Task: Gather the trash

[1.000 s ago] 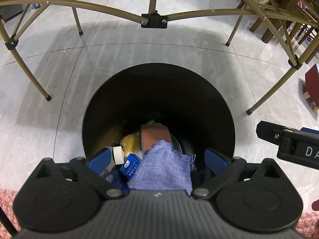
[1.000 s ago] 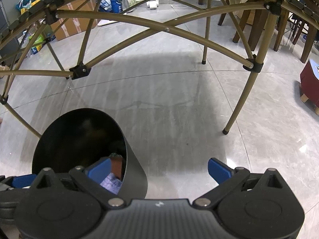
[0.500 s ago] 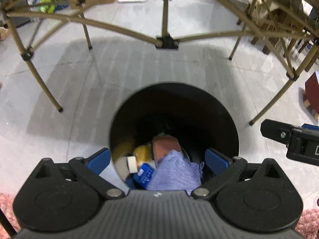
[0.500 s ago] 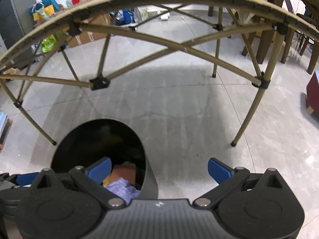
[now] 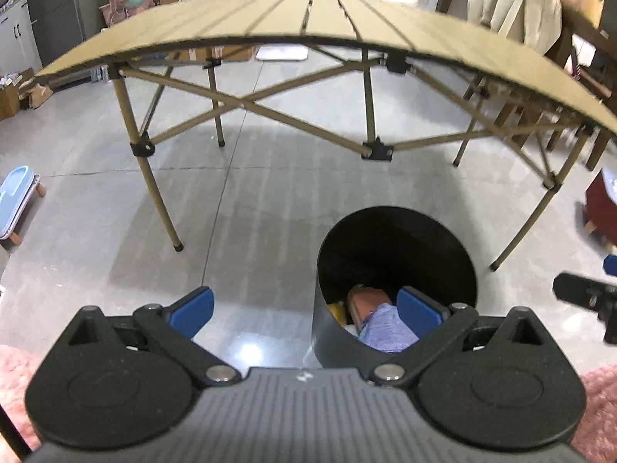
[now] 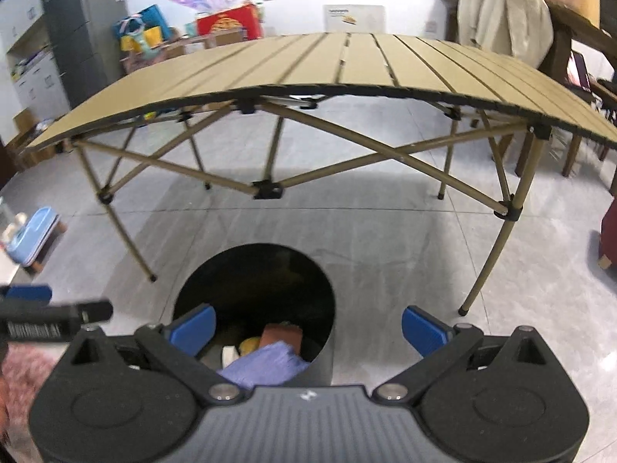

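Both grippers raised clear of bin; tabletop now in view.

Left gripper [image 5: 304, 310] and right gripper [image 6: 306, 328]: jaws apart, empty. Black bin [image 6: 324, 366] at 6 o'clock holds purple cloth [image 6: 266, 362], brown block [image 6: 281, 335]. Tabletop [image 6: 347, 65] bare: collection likely finished.

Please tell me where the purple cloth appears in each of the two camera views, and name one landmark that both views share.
Left wrist view: the purple cloth lies low, right of centre, inside the black bin.
Right wrist view: the purple cloth lies low, left of centre, in the same bin.
Shared landmark: the tan slatted folding table behind the bin.
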